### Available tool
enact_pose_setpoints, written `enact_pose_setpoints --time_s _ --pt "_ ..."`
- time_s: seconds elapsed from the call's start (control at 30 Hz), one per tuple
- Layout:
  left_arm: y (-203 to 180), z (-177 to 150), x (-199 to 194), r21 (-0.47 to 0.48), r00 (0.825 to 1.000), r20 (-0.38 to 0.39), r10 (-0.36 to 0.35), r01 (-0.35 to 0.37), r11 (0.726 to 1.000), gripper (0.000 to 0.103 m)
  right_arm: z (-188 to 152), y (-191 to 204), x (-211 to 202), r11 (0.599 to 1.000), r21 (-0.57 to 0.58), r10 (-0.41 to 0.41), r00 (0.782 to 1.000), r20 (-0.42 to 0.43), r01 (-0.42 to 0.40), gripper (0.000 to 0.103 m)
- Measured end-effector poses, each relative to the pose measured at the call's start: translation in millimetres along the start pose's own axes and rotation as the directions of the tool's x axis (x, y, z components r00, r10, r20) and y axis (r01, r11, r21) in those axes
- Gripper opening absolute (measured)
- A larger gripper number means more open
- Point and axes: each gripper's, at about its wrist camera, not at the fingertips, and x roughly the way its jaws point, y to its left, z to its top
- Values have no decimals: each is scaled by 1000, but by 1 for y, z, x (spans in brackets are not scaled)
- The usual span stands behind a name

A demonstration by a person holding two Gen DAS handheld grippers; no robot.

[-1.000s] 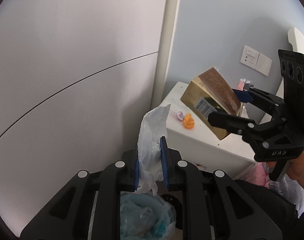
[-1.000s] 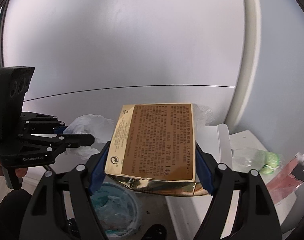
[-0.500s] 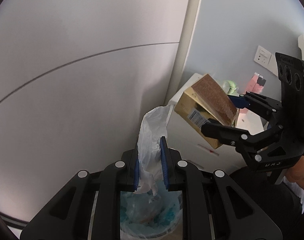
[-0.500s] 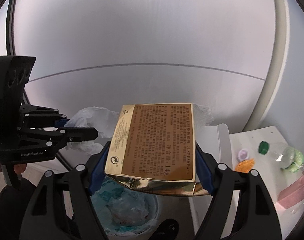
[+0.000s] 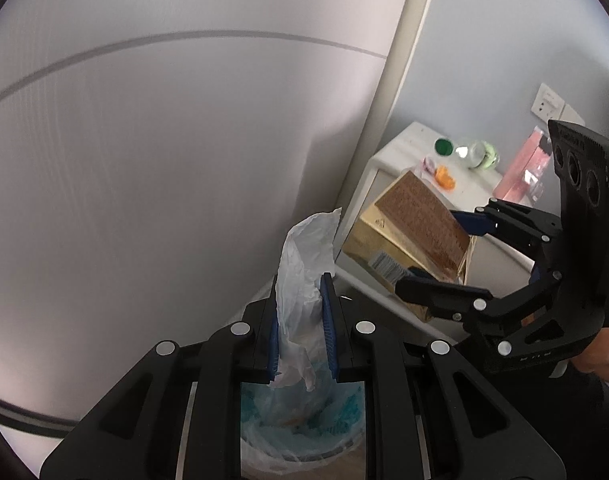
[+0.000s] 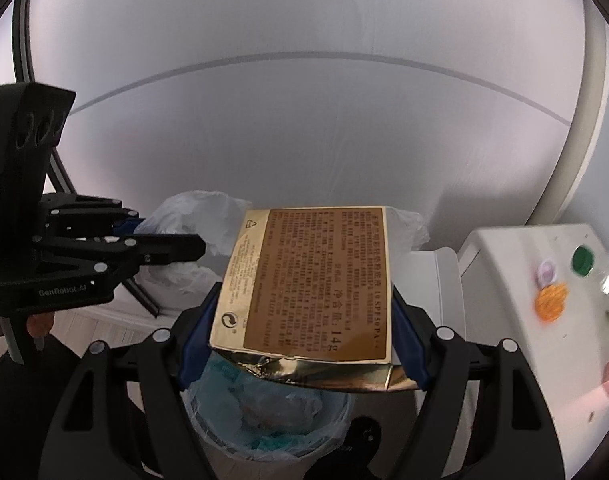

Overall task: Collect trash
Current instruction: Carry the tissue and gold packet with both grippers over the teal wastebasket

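Observation:
My left gripper (image 5: 302, 312) is shut on a crumpled white plastic bag (image 5: 304, 264) that sticks up between its blue pads. Below it stands a trash bin (image 5: 304, 428) lined with clear plastic, with blue and white scraps inside. My right gripper (image 6: 304, 320) is shut on a gold carton box (image 6: 312, 280) with a brown printed panel, held over the same bin (image 6: 264, 420). In the left wrist view the right gripper (image 5: 440, 248) and the box (image 5: 412, 236) hang to the right of the bag. The left gripper (image 6: 172, 236) with the bag (image 6: 192, 220) shows at the left of the right wrist view.
A white cabinet (image 6: 516, 320) stands right of the bin, bearing an orange scrap (image 6: 550, 300), a green lid (image 6: 582, 260) and a small lilac item (image 6: 546, 270). A pale curved wall panel (image 5: 164, 160) rises behind the bin. A pink packet (image 5: 528, 168) leans at the cabinet's back.
Both grippers have sunk toward the bin, which now fills more of each view. The box has come lower and nearer the bag. Both grips are unchanged.

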Motion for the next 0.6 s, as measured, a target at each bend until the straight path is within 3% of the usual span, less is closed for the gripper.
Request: enact_pose_setpoints --time_s 0.33,0.6 --pt "18 -36 42 -55 996 -90 -15 10 998 16 -22 -2 53 997 49 62 990 -126 -56 73" --pt "36 -72 84 -101 983 -183 -32 14 995 16 -46 -9 108 988 75 148 954 -260 -133 73"
